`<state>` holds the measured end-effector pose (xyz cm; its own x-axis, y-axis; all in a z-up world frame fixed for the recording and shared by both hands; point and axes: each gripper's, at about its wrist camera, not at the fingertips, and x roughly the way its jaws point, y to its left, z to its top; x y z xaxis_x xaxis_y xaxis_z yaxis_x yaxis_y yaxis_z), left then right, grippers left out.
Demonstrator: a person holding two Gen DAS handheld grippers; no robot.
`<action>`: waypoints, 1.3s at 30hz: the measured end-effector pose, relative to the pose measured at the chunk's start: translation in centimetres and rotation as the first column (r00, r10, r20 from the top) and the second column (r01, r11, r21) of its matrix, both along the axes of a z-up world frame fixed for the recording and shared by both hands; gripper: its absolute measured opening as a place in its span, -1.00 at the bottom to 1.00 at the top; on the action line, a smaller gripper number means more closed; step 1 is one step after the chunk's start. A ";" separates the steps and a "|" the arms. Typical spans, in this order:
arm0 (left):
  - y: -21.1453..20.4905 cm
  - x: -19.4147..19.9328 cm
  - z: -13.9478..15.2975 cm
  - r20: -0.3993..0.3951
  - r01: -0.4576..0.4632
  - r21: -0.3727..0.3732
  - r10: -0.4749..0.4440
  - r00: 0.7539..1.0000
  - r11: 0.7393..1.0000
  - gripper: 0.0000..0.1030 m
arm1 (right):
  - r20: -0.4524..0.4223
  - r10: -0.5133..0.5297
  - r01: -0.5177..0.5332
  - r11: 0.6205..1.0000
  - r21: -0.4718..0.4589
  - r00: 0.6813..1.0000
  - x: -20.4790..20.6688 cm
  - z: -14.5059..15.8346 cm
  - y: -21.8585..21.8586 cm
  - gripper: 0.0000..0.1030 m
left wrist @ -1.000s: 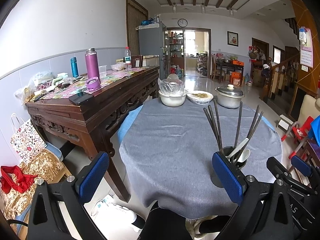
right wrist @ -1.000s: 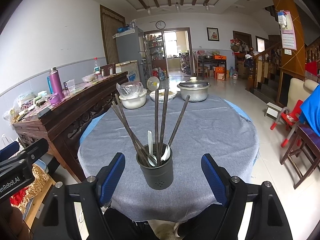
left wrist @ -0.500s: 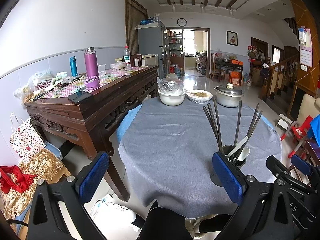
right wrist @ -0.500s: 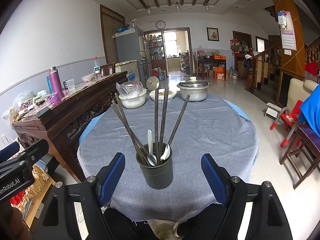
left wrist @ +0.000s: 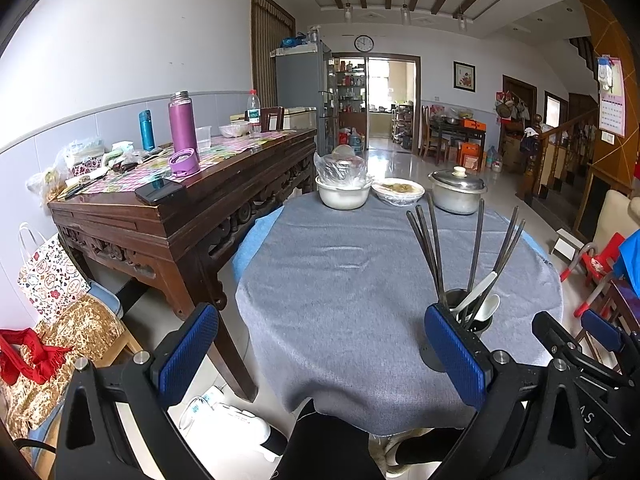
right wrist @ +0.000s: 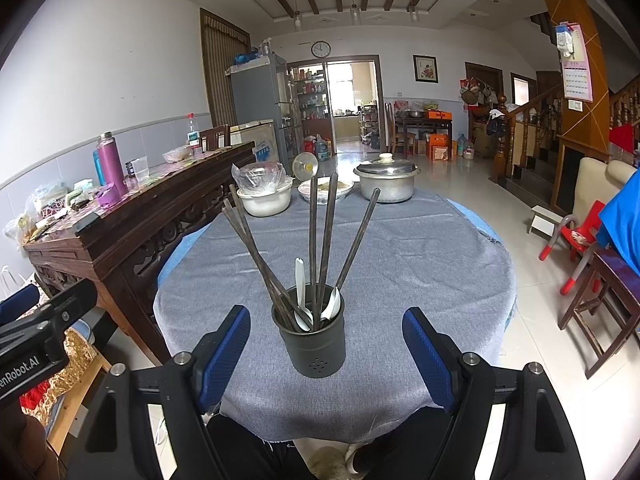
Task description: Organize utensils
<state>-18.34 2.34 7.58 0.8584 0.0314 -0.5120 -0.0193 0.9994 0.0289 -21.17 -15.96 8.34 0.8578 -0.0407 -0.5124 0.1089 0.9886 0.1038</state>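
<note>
Where readable, the left hand-held gripper (right wrist: 36,344) says "enRobot.AI".

Both views are evenly and brightly lit by daylight, strongest from the doorway (right wrist: 352,100) at twelve o'clock. Glare is thrown on the floor tiles (right wrist: 472,176). Straight lines are bowed and corners blackened by fisheye distortion.

Black hand-held grippers with blue finger pads.
Left hand-held gripper (left wrist: 320,354) and right hand-held gripper (right wrist: 326,354): black angular frames, textured blue pads, silver screws at finger bases; white lettering is seen on the housing. Dark trousers are worn.
</note>
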 end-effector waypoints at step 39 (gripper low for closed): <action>0.1 0.1 -0.3 -0.008 -0.011 -0.011 0.011 1.000 1.000 0.99 | -0.004 0.006 -0.006 1.000 -0.012 1.000 0.2 -0.3 0.9 0.58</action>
<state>-18.23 2.44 7.27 0.8539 0.0353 -0.5193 -0.0302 0.9994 0.0183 -20.93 -15.11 8.09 0.8562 -0.0418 -0.5149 0.1035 0.9904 0.0918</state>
